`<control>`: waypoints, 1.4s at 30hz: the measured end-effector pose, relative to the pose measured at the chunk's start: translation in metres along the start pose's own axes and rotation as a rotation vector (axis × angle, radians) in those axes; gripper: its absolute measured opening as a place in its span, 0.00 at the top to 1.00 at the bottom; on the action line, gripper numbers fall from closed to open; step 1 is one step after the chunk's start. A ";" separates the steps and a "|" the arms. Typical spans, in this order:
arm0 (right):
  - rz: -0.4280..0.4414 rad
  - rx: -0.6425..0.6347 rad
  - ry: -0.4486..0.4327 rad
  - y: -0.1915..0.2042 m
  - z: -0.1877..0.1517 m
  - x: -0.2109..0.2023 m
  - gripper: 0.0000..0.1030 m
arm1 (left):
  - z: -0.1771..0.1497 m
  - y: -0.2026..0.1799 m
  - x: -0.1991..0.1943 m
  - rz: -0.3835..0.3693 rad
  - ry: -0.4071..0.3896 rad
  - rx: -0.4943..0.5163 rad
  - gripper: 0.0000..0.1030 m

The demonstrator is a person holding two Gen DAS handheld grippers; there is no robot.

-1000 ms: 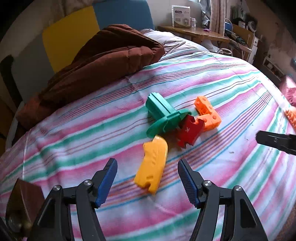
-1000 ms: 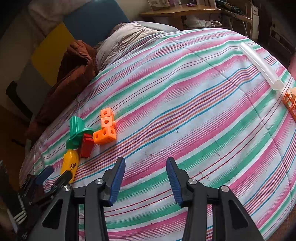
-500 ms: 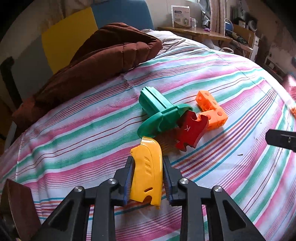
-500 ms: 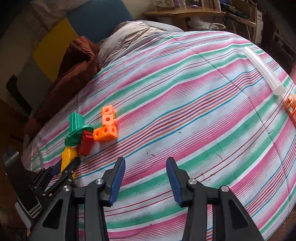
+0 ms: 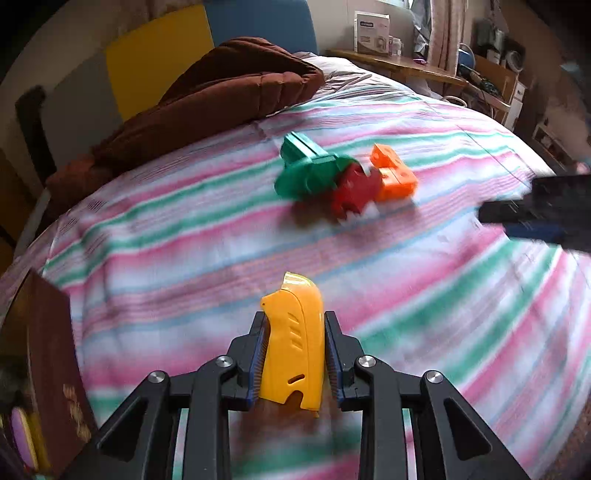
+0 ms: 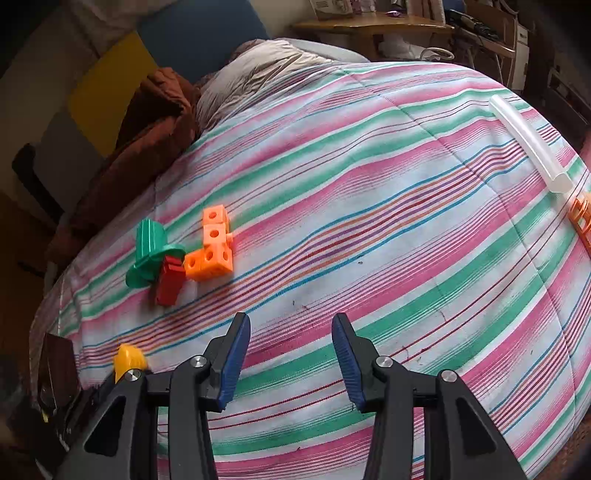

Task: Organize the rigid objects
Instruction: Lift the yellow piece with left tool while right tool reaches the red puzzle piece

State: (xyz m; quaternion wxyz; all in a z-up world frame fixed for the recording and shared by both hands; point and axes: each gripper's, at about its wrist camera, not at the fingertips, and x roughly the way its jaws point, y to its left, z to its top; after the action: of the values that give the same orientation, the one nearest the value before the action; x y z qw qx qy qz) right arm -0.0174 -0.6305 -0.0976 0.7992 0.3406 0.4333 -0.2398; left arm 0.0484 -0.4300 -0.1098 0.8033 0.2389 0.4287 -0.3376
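Note:
My left gripper (image 5: 293, 332) is shut on a yellow plastic piece (image 5: 293, 343) and holds it above the striped bedspread, near the bed's left edge. The piece also shows in the right wrist view (image 6: 127, 360). A green piece (image 5: 306, 171), a red piece (image 5: 354, 194) and an orange cube block (image 5: 393, 173) lie clustered further up the bed; they show in the right wrist view as green (image 6: 149, 253), red (image 6: 169, 279) and orange (image 6: 212, 245). My right gripper (image 6: 290, 356) is open and empty over the bedspread, to the right of the cluster.
A brown blanket (image 5: 207, 99) lies heaped at the head of the bed. A dark red book (image 5: 55, 373) stands at the left edge. A translucent tube (image 6: 530, 142) and an orange item (image 6: 581, 218) lie at the far right. A wooden desk (image 6: 369, 26) stands behind.
My left gripper closed on the yellow piece, lifted it and pulled it back away from the cluster toward the bed's left edge. The right gripper has stayed open and nearly still.

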 end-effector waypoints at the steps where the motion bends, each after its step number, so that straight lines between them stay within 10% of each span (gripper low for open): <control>1: 0.002 -0.007 0.000 0.001 0.000 0.000 0.55 | -0.006 -0.003 -0.004 0.000 -0.002 0.007 0.72; 17: 0.040 -0.217 0.053 0.039 -0.019 0.013 0.57 | -0.093 -0.019 -0.066 -0.019 -0.074 0.045 0.71; 42: -0.081 -0.517 -0.020 0.082 -0.060 0.017 0.62 | -0.109 -0.010 -0.068 -0.071 -0.182 0.024 0.71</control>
State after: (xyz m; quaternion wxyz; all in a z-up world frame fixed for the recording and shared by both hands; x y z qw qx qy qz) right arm 0.0150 -0.5336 -0.1084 0.8536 0.1048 0.4857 -0.1563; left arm -0.0440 -0.3405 -0.1092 0.8234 0.2015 0.3580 -0.3914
